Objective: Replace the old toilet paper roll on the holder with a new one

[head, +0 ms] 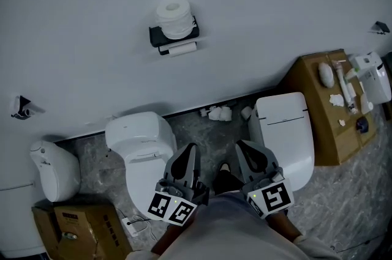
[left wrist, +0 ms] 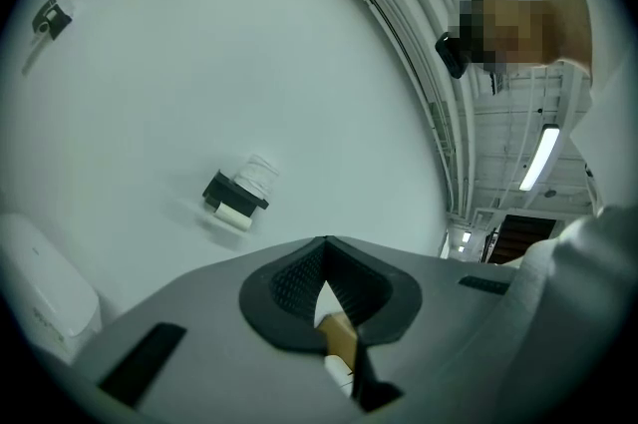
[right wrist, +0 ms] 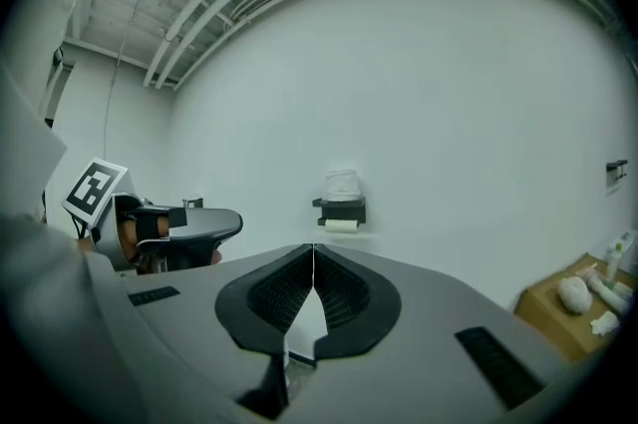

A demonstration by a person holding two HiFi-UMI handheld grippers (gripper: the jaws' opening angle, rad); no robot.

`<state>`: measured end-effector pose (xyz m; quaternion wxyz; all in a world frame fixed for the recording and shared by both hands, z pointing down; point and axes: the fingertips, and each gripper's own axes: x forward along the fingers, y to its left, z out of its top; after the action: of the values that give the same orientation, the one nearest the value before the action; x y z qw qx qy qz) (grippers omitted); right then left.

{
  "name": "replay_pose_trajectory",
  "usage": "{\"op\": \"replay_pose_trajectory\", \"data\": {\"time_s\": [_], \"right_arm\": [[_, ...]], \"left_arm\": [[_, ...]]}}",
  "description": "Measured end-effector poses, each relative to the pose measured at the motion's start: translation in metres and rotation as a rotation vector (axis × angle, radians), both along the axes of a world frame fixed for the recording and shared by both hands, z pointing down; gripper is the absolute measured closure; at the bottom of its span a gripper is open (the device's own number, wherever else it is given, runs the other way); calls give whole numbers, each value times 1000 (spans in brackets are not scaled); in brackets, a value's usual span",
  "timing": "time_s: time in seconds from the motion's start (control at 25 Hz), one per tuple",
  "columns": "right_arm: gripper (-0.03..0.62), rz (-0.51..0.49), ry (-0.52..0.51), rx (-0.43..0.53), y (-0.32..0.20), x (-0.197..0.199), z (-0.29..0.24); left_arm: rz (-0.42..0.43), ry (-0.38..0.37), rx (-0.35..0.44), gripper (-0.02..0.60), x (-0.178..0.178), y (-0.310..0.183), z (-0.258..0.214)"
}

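We hold the left gripper (head: 190,151) and right gripper (head: 243,148) with jaws pressed together, empty, well apart from the wall holder (head: 158,36). A full roll (head: 173,16) sits atop it, the thin old roll (head: 179,49) beneath

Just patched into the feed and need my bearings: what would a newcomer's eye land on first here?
The black holder on the bare wall stands out first, with a full white roll standing on top and a slim roll hung beneath. Below it stand the left toilet and the right toilet, backs to the wall. The left claw and right claw are shut and empty, low in the head view.
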<state>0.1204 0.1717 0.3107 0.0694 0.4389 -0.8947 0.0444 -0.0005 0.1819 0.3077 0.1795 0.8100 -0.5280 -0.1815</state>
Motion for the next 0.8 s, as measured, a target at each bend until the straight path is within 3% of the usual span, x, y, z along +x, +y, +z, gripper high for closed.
{"op": "replay_pose_trajectory", "data": {"time_s": [0.36, 0.8], "right_arm": [[577, -60, -74, 27, -39, 22, -6], [577, -159, -135, 72, -59, 10, -25]], "left_arm": [[-29, -24, 32, 577, 31, -40, -5], [-119, -50, 48, 577, 24, -57, -22]]}}
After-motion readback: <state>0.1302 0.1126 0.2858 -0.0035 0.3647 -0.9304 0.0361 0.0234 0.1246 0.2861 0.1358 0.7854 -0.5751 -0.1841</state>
